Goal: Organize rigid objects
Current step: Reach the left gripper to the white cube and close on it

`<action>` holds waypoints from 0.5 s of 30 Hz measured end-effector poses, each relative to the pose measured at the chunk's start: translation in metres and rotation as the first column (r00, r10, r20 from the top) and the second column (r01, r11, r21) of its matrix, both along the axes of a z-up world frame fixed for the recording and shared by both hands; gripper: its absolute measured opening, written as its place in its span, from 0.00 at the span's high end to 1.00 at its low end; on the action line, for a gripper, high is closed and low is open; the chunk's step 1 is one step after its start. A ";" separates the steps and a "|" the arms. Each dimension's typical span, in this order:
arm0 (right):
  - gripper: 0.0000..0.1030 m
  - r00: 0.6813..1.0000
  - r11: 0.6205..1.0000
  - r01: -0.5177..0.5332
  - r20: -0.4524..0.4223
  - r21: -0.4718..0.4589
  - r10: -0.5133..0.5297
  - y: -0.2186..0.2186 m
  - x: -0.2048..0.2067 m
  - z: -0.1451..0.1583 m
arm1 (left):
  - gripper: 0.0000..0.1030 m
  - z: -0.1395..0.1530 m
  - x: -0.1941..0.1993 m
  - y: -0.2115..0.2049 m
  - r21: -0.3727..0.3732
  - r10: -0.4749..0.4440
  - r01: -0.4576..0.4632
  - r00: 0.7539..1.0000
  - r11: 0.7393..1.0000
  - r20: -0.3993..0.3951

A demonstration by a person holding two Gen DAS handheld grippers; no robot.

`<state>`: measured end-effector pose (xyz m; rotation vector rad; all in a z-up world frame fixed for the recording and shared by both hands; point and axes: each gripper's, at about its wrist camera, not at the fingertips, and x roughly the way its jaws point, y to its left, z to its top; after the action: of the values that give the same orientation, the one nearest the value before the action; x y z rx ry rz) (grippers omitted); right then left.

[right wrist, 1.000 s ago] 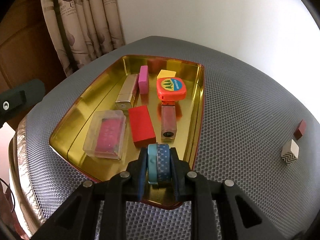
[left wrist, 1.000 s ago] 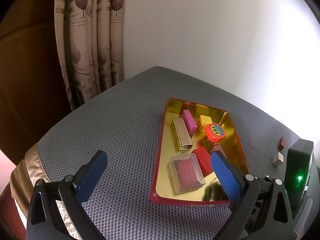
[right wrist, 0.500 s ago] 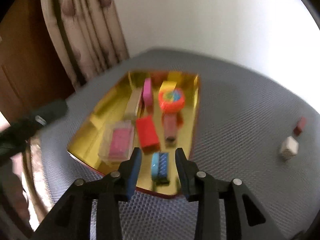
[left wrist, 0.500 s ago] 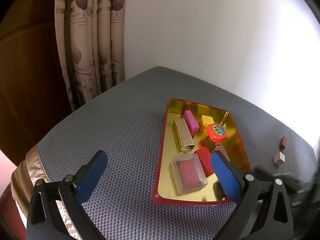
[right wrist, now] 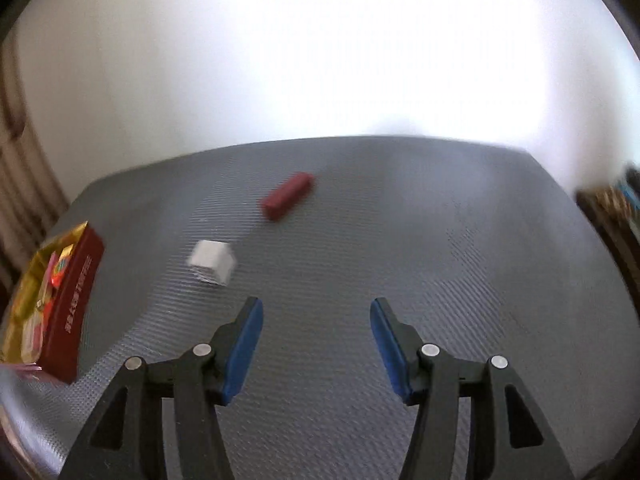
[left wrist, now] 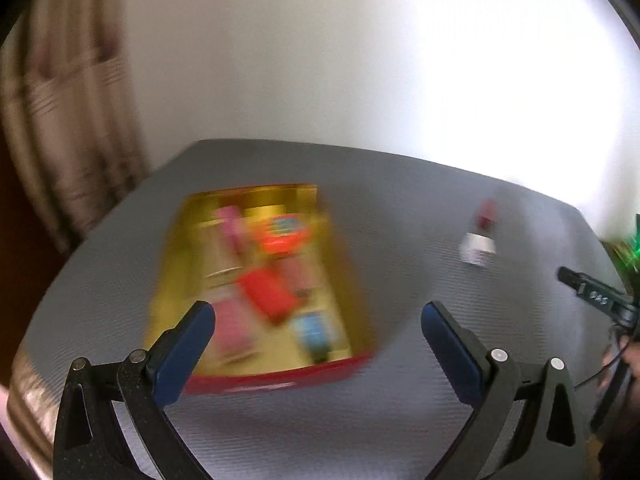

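Rigid objects, most of them, already lie in the gold tray with red outer walls, which sits toward the left edge of the grey table. In it, through the blur, I make out a red block, an orange round-topped piece, a pink bar and the blue tape roll near the tray's near rim. Two things are left out on the bare mat (both well apart from the tray): a dark red bar farther back and a white cube nearer me. My right claw has just been opening and stands released, nothing between its jaws, facing those two. My left claw is spread wide and empty too, above the tray's near right corner. By my reckoning, two pickups remain.
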<state>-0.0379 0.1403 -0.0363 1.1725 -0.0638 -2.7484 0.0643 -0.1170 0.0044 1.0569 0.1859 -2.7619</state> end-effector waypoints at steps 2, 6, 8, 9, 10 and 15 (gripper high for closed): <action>0.44 0.999 0.999 0.029 0.021 -0.027 -0.028 0.016 0.005 -0.006 | 0.01 0.001 -0.024 0.026 0.009 -0.084 0.084 0.996 0.996 0.008; 0.44 0.999 0.998 0.024 0.024 -0.053 -0.023 0.032 0.005 -0.011 | 0.01 -0.008 -0.094 0.075 0.006 -0.193 0.193 0.980 0.981 0.041; 0.44 1.000 0.997 0.022 0.018 -0.068 -0.020 0.035 0.006 -0.012 | 0.01 -0.019 -0.123 0.091 0.020 -0.215 0.214 0.974 0.977 0.066; 0.44 1.000 0.997 0.018 0.018 -0.076 -0.016 0.037 0.007 -0.013 | 0.01 -0.026 -0.137 0.100 0.006 -0.226 0.227 0.971 0.974 0.082; 0.44 1.000 0.996 0.006 0.019 -0.086 -0.004 0.043 0.009 -0.013 | 0.01 -0.032 -0.147 0.106 -0.005 -0.236 0.237 0.967 0.971 0.099; 0.44 1.000 0.994 0.015 0.002 -0.111 -0.015 0.067 0.016 -0.012 | 0.02 -0.066 -0.187 0.140 -0.101 -0.244 0.264 0.955 0.959 0.171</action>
<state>-0.0219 0.2076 -0.0482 1.1489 -0.2237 -2.7179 -0.1226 0.0232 -0.0613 1.3425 -0.1520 -2.8466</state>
